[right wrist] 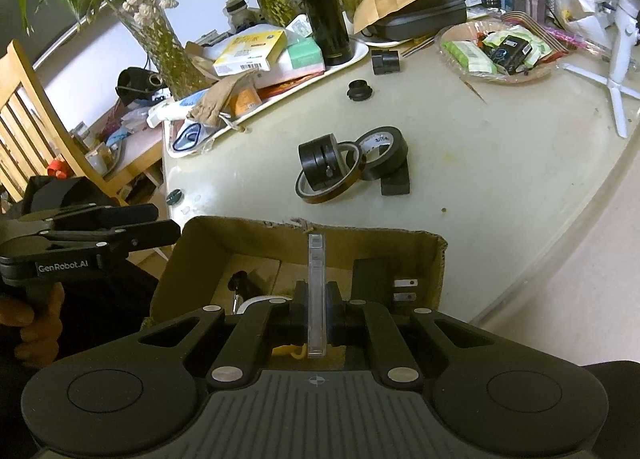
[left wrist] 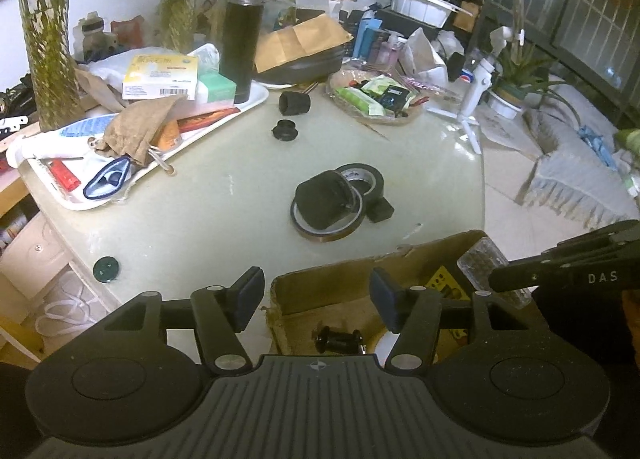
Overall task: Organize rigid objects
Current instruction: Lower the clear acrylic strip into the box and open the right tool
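My right gripper (right wrist: 317,307) is shut on a flat clear plastic case (right wrist: 316,291), held edge-up over an open cardboard box (right wrist: 436,255). In the left wrist view the same case (left wrist: 482,263) sits in the right gripper's fingers (left wrist: 520,277) above the box (left wrist: 320,279). My left gripper (left wrist: 316,295) is open and empty, over the box's near-left corner. Inside the box lie a small black spool (left wrist: 338,337) and a black adapter (right wrist: 372,279). On the table beyond are a black cylinder (left wrist: 324,199) on an amber tape roll (left wrist: 328,233), and a black tape roll (left wrist: 364,179).
A white tray (left wrist: 256,99) with boxes, a pouch and a black flask (left wrist: 242,39) stands at the back left. Two small black parts (left wrist: 294,103) lie mid-table. A snack basket (left wrist: 376,99) and a white tripod (left wrist: 472,99) stand at the back right. A green cap (left wrist: 106,269) lies near the left edge.
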